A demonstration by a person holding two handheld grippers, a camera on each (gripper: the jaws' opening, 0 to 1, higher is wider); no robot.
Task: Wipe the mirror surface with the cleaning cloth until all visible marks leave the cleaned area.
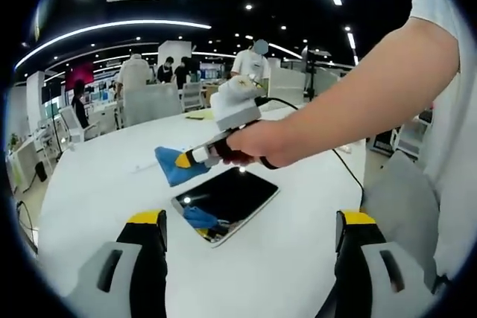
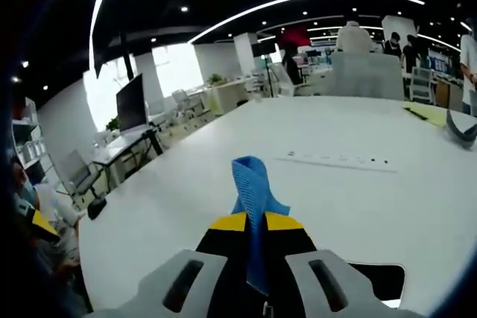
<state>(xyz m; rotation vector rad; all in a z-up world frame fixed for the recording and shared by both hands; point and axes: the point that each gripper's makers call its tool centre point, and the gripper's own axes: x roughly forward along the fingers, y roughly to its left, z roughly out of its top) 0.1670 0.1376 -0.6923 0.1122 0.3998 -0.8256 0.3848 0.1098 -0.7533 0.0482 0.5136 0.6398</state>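
Right gripper jaws pinched tight on blue cloth, cloth sticking up btwn yellow tips. Big white table underneath. Dark mirror corner at bottom right, just beside gripper. Bg: monitor on desk, chairs, ppl far off.

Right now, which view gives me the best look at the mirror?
The left gripper view. There the whole mirror lies flat on the white table, with the blue cloth in the right gripper at its far edge. The right gripper view catches a dark corner of the mirror at the bottom.
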